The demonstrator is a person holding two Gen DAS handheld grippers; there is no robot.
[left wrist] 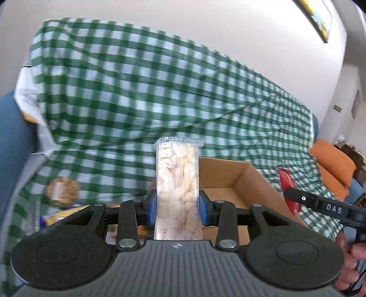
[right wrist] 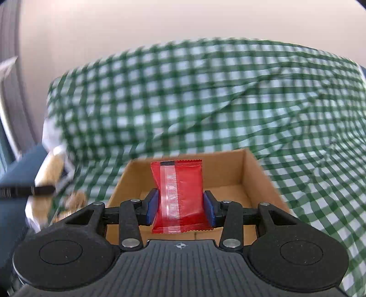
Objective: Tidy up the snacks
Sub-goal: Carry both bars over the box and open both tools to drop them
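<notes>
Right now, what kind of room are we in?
Probably a home living room. A green checked cloth drapes what looks like a sofa, an orange cushion lies at the right, and a framed picture hangs on the wall. A cardboard box sits on the cloth.
</notes>
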